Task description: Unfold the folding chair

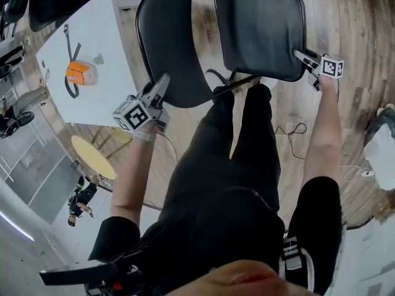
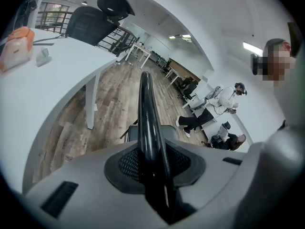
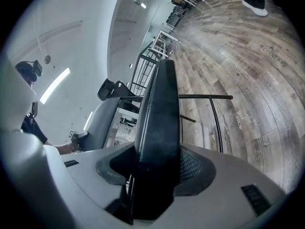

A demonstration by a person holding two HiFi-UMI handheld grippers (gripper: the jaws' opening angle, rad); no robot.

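black, stiff, probably weighty: the folding chair [image 1: 185, 48] spans from your left tongs [image 1: 162, 84], clamped on its backrest [image 1: 163, 29] rim, to your right tongs [image 1: 302, 55], clamped on its seat [image 1: 259, 29] edge; grip rims deep.

Your legs [image 1: 247, 140] hide most of the frame of the folding chair [image 1: 259, 32], and the orange object [image 1: 81, 73] on the table [image 1: 102, 39] is too small to name.

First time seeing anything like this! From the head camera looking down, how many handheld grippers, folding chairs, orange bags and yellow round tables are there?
folding chair: 1
grippers: 2 (left gripper and right gripper, each clamped on the folding chair)
orange bag: 1
yellow round table: 1
Total: 5
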